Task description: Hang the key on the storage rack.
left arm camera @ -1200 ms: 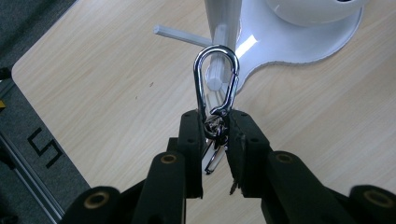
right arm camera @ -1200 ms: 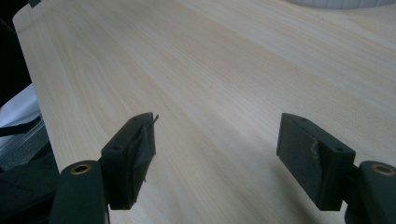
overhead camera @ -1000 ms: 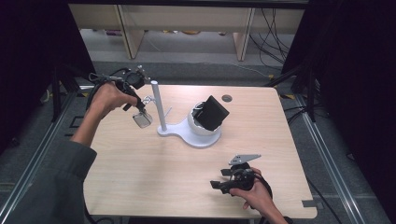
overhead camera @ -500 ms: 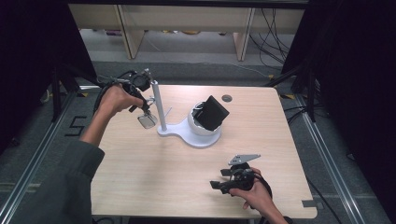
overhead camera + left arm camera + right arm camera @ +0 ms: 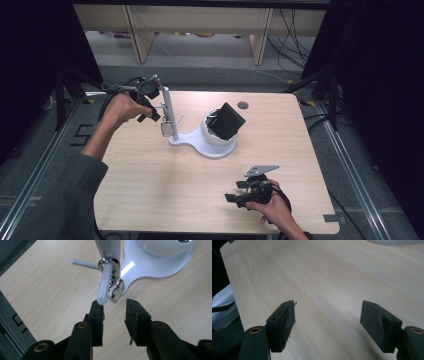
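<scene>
**White stand near the tabletop's far left, left gripper at its post**

White stand (image 5: pixel 200 142) sits toward the tabletop's (image 5: pixel 150 200) far left edge, its upright post (image 5: pixel 167 107) carrying a metal ring (image 5: pixel 108 262) with white pegs (image 5: pixel 104 285) and a dangling metal clip (image 5: pixel 115 291). A black box (image 5: pixel 230 120) rests tilted on its dome. The left gripper (image 5: pixel 113 312), jaws slightly apart, sits just below the clip. The right gripper (image 5: pixel 328 315), jaws wide apart, rests near the near right edge.
</scene>
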Action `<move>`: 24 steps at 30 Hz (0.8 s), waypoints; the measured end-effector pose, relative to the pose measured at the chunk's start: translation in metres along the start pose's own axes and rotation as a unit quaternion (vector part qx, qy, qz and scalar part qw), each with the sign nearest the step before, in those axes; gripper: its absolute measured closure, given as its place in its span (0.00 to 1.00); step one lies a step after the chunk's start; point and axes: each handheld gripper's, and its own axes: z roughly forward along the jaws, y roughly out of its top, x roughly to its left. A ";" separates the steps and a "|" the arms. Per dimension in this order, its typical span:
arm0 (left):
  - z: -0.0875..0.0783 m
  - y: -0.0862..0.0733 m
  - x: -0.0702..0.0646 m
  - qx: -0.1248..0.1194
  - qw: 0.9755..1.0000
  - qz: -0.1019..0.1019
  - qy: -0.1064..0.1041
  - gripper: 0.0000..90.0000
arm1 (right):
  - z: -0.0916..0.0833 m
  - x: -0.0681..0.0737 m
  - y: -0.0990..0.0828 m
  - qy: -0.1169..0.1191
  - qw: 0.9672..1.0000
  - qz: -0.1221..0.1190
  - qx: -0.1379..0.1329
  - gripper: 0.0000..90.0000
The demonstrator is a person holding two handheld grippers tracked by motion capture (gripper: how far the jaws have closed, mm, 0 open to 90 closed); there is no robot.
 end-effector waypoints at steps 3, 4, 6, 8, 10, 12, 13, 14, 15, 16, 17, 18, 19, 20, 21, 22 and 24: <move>-0.003 -0.004 -0.004 0.002 1.000 -0.012 -0.011 0.71 | 0.001 -0.002 0.000 -0.004 1.000 -0.014 -0.004 0.32; -0.004 -0.005 -0.004 0.004 1.000 -0.008 -0.009 0.70 | 0.000 -0.002 0.000 -0.006 1.000 -0.013 -0.004 0.32; -0.007 -0.008 -0.004 0.001 1.000 -0.005 -0.011 0.70 | 0.000 -0.002 0.000 -0.007 1.000 -0.014 -0.004 0.32; -0.009 -0.011 -0.003 -0.010 1.000 -0.001 -0.009 0.69 | 0.000 0.000 0.000 -0.005 1.000 -0.002 -0.002 0.32; -0.011 -0.015 -0.002 -0.008 1.000 0.002 -0.010 0.69 | 0.000 -0.002 0.000 -0.006 1.000 -0.014 -0.005 0.32; -0.012 -0.018 -0.004 -0.008 1.000 -0.002 -0.011 0.68 | 0.000 -0.001 0.000 -0.006 1.000 -0.012 -0.004 0.32; -0.013 -0.020 -0.004 -0.013 1.000 0.000 -0.013 0.67 | 0.001 -0.002 0.000 -0.004 1.000 -0.013 -0.003 0.32; -0.013 -0.022 -0.004 -0.011 1.000 0.003 -0.015 0.67 | 0.000 0.000 0.000 -0.002 1.000 0.001 0.000 0.32; -0.012 -0.024 -0.005 -0.014 1.000 0.000 -0.014 0.66 | 0.000 -0.002 0.001 -0.008 1.000 -0.013 -0.004 0.32; -0.012 -0.025 -0.005 -0.012 1.000 0.004 -0.014 0.66 | 0.000 -0.002 0.000 -0.006 1.000 -0.014 -0.006 0.32; -0.011 -0.027 -0.005 -0.012 1.000 0.005 -0.015 0.64 | 0.000 -0.002 0.000 -0.006 1.000 -0.014 -0.005 0.32; -0.010 -0.029 -0.005 -0.015 1.000 0.003 -0.016 0.64 | 0.000 -0.002 0.000 -0.006 1.000 -0.014 -0.005 0.32; -0.009 -0.031 -0.006 -0.017 1.000 0.002 -0.018 0.64 | 0.000 -0.001 0.000 -0.007 1.000 -0.011 -0.004 0.32; -0.008 -0.033 -0.007 -0.017 1.000 0.003 -0.021 0.63 | 0.000 -0.001 0.001 -0.007 1.000 -0.009 -0.004 0.32; -0.008 -0.035 -0.008 -0.018 0.999 0.004 -0.027 0.62 | 0.000 -0.001 0.001 -0.007 1.000 -0.010 -0.005 0.32; -0.007 -0.037 -0.009 -0.024 0.999 -0.002 -0.029 0.60 | 0.000 -0.001 0.000 -0.007 1.000 -0.010 -0.005 0.32; -0.007 -0.040 -0.009 -0.029 0.999 -0.005 -0.026 0.58 | 0.000 -0.001 0.001 -0.008 1.000 -0.010 -0.005 0.32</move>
